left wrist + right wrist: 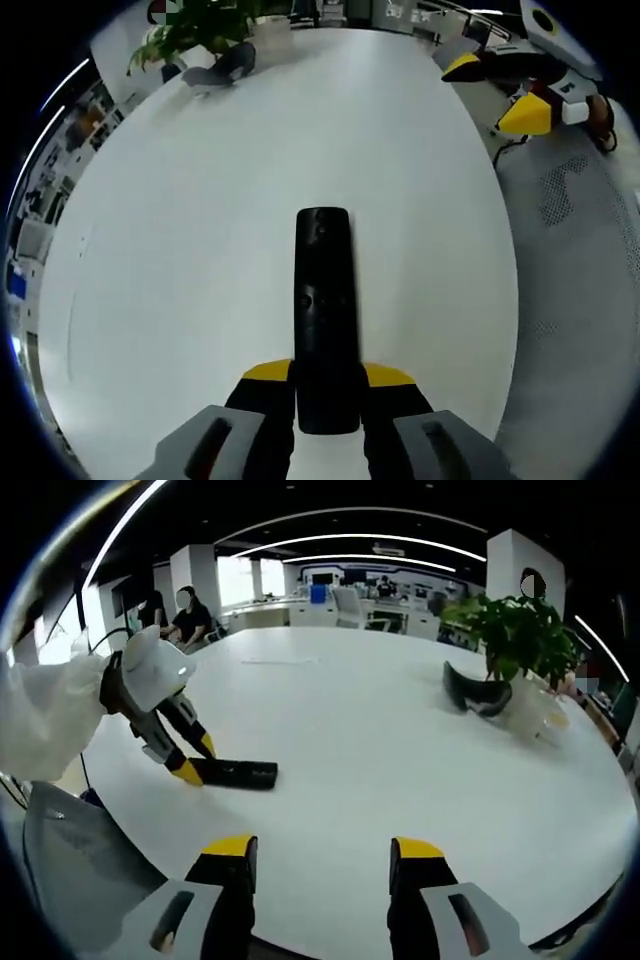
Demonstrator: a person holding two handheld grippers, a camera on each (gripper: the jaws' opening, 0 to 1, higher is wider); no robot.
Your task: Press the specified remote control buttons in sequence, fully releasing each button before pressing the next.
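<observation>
Large white counter [400,750], oval, rim curving along the near side in the right gripper view. A chair [70,855] tucked at its near-left edge. Plant [515,630] in a pale pot near the far right edge, a dark curved object [475,692] lying just beside it on the counter; same plant [195,30] at the far edge in the left gripper view. Left gripper [325,385] closed on the near end of the remote [325,310], yellow-tipped jaws pressed against both its sides. Remote is black, slim, lying flat on the counter near the left edge, long axis pointing away toward the middle; seen side-on as remote [235,773] in the right gripper view, left gripper [190,760] at its end. Right gripper [322,852] over the near edge, jaws apart, nothing between them; it appears off the counter edge as right gripper [500,90].
</observation>
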